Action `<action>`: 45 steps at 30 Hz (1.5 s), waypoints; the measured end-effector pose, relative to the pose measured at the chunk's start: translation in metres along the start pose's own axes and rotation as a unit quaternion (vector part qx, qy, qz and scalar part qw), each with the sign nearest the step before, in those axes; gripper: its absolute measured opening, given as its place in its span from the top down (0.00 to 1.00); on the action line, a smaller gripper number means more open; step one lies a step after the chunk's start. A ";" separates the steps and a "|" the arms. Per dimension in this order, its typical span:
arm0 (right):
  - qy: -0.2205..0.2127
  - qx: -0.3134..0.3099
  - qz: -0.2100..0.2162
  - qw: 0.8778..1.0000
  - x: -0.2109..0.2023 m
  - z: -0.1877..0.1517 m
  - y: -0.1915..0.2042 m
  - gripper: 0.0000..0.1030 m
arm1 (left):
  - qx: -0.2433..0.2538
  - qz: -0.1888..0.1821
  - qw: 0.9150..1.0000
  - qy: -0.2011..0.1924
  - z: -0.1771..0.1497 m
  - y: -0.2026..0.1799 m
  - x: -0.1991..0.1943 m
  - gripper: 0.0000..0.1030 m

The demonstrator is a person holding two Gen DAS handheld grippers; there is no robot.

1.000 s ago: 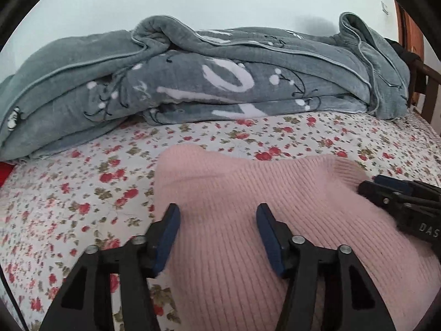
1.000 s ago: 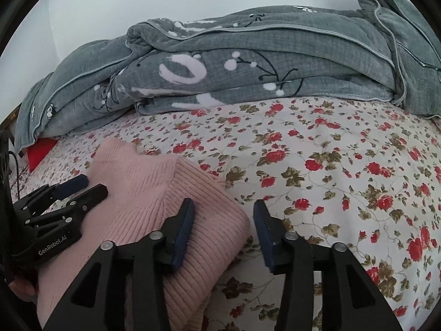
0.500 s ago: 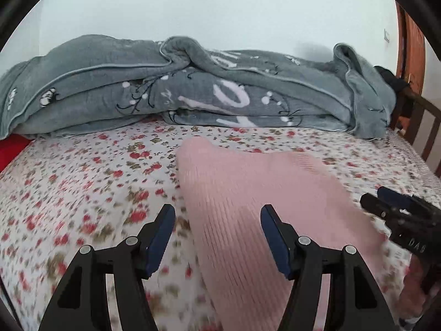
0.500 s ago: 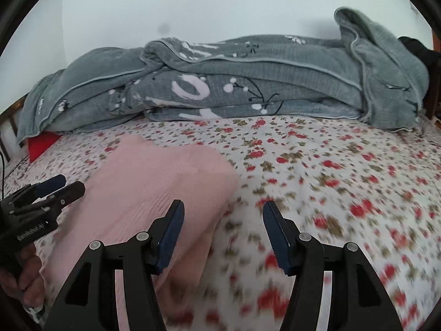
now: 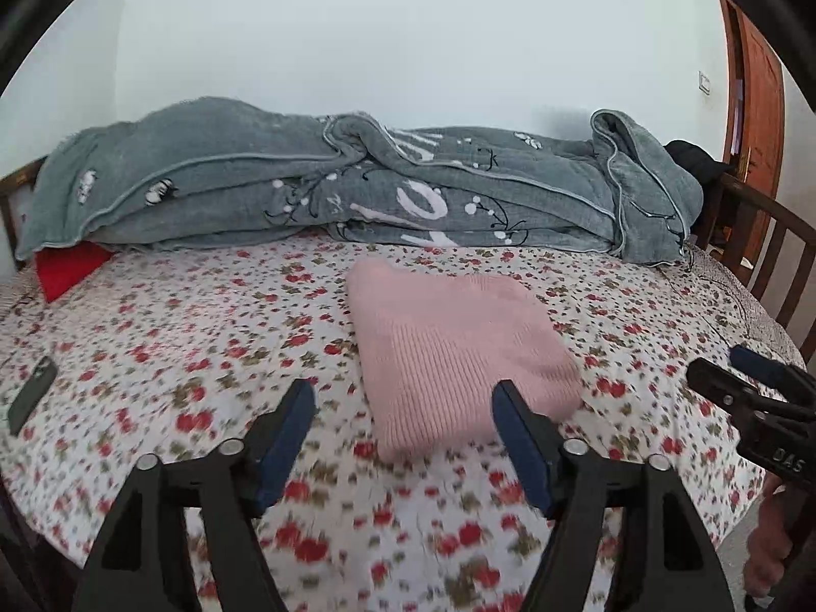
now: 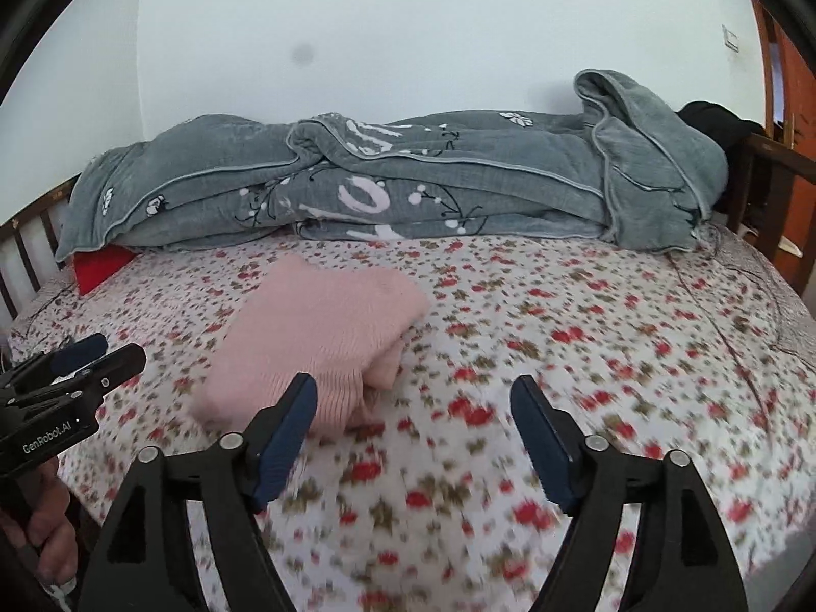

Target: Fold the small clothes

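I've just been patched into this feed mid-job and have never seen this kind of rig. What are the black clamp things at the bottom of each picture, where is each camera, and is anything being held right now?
There is no robot arm here. A person holds a hand-operated gripper in each hand, and each gripper carries a wide-angle camera looking forward along its two fingers. So one picture looks out from the left gripper and the other from the right gripper; each view also catches the other gripper at its edge.

Both sets of jaws stand open with nothing between them, so nothing is held.

On the bed's flowered sheet lies a folded pink sweater, apart from both grippers. Behind it, along the wall, is a bundled grey blanket with a red item poking out beneath its left end. A dark phone lies near the sheet's left edge.
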State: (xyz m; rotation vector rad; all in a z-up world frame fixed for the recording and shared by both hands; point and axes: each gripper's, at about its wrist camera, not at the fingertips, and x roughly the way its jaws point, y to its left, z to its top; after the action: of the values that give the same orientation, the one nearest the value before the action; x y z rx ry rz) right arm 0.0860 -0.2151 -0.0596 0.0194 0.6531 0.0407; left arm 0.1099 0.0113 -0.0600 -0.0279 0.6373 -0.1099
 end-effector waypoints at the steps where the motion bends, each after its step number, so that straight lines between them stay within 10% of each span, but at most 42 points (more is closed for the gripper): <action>1: -0.006 0.001 -0.007 1.000 -0.012 -0.004 -0.001 0.15 | 0.001 0.003 1.000 -0.003 -0.004 -0.002 -0.009 0.21; 12: -0.030 0.024 -0.013 0.999 -0.075 -0.018 -0.013 0.01 | -0.002 0.009 1.000 -0.020 -0.006 -0.015 -0.064 0.10; 45: -0.024 0.028 -0.028 0.999 -0.077 -0.029 -0.014 0.00 | -0.024 0.014 0.999 -0.019 -0.014 -0.007 -0.067 0.09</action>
State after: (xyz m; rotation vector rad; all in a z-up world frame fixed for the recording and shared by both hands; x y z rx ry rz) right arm 0.0082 -0.2326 -0.0361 0.0567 0.6062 -0.0314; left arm 0.0477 0.0115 -0.0314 -0.0674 0.6015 -0.0677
